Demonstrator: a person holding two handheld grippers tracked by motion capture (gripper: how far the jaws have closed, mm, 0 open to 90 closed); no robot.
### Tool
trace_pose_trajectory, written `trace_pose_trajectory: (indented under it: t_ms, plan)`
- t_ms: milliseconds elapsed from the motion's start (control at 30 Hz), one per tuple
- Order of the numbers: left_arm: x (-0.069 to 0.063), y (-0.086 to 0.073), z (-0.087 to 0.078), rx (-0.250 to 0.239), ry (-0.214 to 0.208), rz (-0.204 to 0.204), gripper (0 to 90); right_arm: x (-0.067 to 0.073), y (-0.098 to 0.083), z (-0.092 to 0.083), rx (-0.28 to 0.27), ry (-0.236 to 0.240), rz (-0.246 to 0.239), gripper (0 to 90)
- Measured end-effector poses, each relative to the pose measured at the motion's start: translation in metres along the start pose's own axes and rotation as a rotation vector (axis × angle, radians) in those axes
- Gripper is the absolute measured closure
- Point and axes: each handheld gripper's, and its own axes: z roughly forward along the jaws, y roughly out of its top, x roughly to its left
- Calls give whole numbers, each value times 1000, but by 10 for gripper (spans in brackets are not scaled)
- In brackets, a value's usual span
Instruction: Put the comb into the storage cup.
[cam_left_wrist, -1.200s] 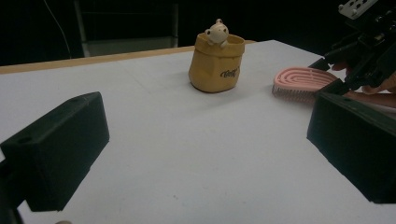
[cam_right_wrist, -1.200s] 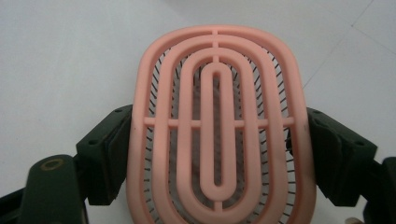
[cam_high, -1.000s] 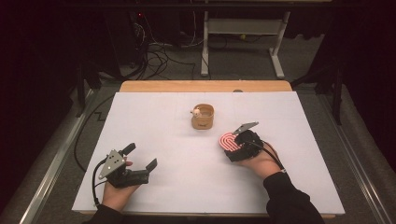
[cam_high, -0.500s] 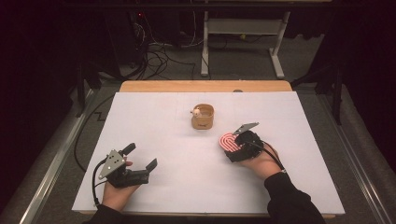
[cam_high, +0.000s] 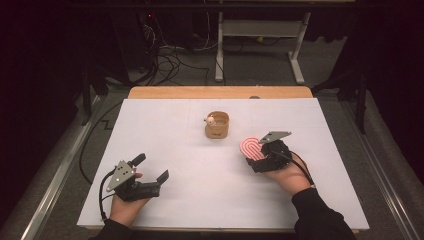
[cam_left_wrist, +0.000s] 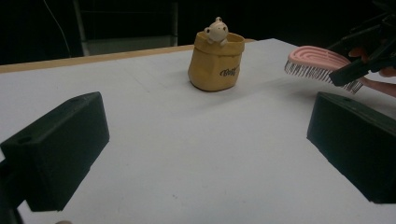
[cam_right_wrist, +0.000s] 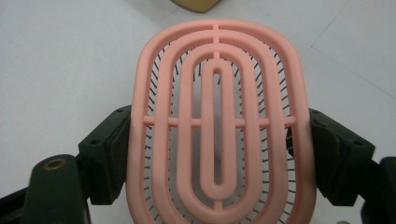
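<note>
1. Pink brush (cam_high: 251, 147) sits right of centre on the white table (cam_high: 200, 165), pinched across its width by my right gripper (cam_high: 260, 155).
2. Far left and near me, my left gripper (cam_high: 150, 172) rests low over the table with its jaws spread wide and nothing between them.
3. Its own view shows what the high view cannot: the brush's dark bristles (cam_left_wrist: 322, 74) point down, and it hangs clear of the table, casting a shadow below.
4. In the middle, farther off, stands a small yellow pot (cam_high: 217, 125) with a little pale figure (cam_high: 212, 120) on its rim. The left gripper view also picks out dark lettering (cam_left_wrist: 229, 72) on its side.
5. At the right, my right gripper's view shows the brush's open ribbed back (cam_right_wrist: 217, 126) from above, with one black pad pressed on each long edge, and the pot's base just beyond.
</note>
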Motion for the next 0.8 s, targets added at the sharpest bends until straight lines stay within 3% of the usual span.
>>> trace_pose_trajectory:
  t_ms: [467,800]
  plan:
    - [-2,-1,3,22,-18,7,0,4,-10,-29,-169,-24,20,205]
    - [-4,-2,5,39,-34,12,0,7,-18,-39,-284,-54,40,205]
